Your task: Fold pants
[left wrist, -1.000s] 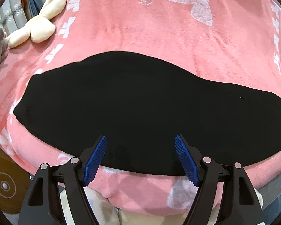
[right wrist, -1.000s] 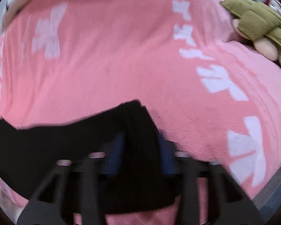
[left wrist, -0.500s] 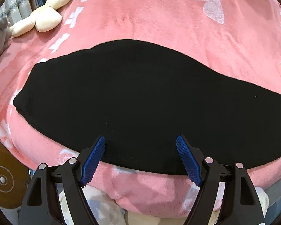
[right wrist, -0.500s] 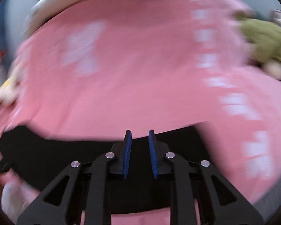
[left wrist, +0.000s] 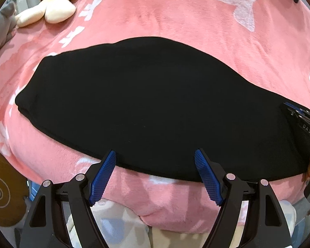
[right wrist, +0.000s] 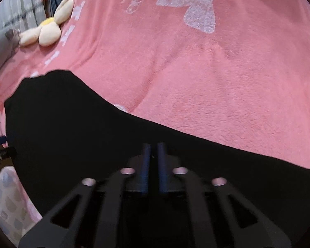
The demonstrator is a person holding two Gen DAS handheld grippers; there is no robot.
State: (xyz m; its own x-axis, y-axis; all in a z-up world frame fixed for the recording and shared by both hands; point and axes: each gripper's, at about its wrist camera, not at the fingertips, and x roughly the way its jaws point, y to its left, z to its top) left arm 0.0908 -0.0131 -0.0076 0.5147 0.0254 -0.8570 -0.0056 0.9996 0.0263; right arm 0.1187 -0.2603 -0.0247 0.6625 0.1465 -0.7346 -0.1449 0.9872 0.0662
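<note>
left tongs (left wrist: 155,161) gape wide, empty, over near hem of black pants (left wrist: 155,103); pants flat across pink blanket (left wrist: 175,20), cream plush toy (left wrist: 51,10) far left. right tongs (right wrist: 154,150) just closed, nothing between pads, over near part of pants (right wrist: 72,134); blanket (right wrist: 196,72) beyond.

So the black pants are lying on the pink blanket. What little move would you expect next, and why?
Probably the left hand-held gripper eases forward and closes on the near edge of the black pants. Its jaws stand wide open right at that hem, gripping nothing, and the pants lie flat on the pink blanket. The right hand-held gripper is shut, over the pants.
</note>
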